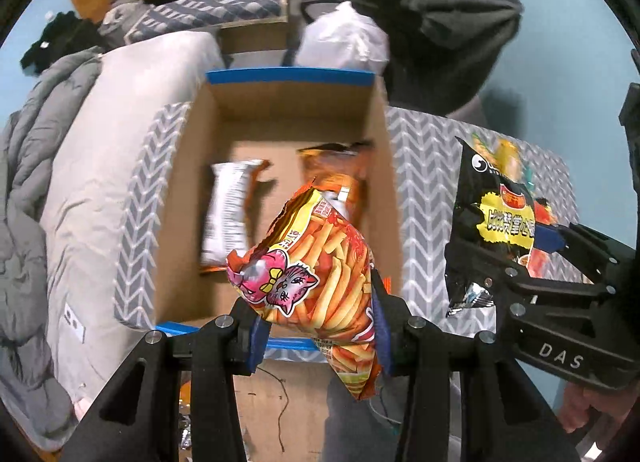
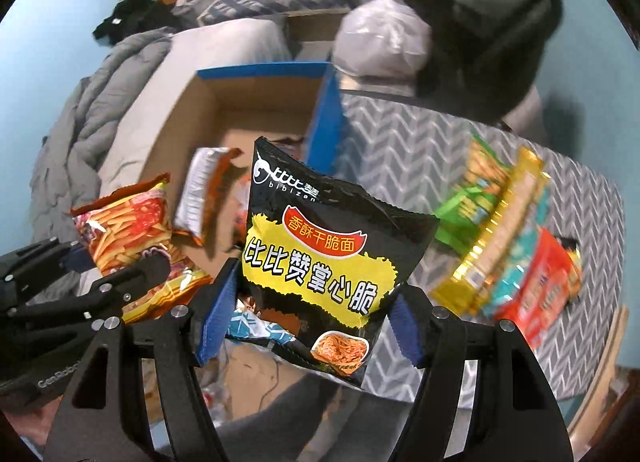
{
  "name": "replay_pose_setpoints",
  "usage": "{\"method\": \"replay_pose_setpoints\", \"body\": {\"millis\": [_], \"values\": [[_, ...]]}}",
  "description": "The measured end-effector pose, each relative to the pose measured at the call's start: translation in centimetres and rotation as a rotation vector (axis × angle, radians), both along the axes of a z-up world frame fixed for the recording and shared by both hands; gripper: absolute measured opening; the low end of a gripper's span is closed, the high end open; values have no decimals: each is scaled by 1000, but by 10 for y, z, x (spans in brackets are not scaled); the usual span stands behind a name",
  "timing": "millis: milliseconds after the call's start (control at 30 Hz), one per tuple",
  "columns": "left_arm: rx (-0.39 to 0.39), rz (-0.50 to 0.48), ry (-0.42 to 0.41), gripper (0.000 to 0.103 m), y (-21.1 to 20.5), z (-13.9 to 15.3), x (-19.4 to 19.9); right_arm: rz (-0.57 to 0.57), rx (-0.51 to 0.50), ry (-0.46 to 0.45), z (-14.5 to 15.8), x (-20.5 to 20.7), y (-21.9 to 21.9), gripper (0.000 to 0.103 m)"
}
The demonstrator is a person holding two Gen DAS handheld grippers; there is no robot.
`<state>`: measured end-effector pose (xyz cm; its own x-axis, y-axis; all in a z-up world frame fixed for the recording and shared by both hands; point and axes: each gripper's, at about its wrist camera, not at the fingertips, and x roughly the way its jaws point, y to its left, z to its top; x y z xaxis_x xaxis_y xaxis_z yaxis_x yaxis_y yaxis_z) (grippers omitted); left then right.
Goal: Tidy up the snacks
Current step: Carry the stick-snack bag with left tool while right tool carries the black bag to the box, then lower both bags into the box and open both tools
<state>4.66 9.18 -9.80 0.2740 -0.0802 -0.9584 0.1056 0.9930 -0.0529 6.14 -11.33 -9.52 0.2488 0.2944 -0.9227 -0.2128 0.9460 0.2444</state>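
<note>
Left wrist view: left gripper (image 1: 320,326) clamps an orange fries bag (image 1: 320,286) between its blue pads, bag bottom cut off behind the fingers. It hangs over the near edge of a cardboard box (image 1: 288,102) with blue tape on its rim. 2 packets lie in the box, a white one (image 1: 228,214) and an orange one (image 1: 336,170), both motion-blurred, print unreadable; the fries bag hides part of the orange one. Right gripper (image 2: 312,318) pinches a black noodle bag (image 2: 320,262) by its lower sides, jaws about half spread, above the gap between box and bedcover (image 2: 400,142). Behind it, a snack pile (image 2: 508,230) on the chevron cover: green, gold, teal, red packs, blurred and overlapping, count unclear. Person's hand (image 1: 580,410) barely visible at frame edge.
</note>
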Motion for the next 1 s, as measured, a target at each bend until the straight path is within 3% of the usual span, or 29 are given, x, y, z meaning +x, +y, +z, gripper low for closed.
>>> {"method": "replay_pose_setpoints", "body": {"millis": [367,833,1000], "values": [[41,100,-3,44,52,-21,23,105,-5,14,-21,27,69,69],[62,135,17,45,67,-33,32,128,-15,47,-29,37,90,72],[80,159,3,60,71,-29,33,113,-29,20,-23,36,89,77]]}}
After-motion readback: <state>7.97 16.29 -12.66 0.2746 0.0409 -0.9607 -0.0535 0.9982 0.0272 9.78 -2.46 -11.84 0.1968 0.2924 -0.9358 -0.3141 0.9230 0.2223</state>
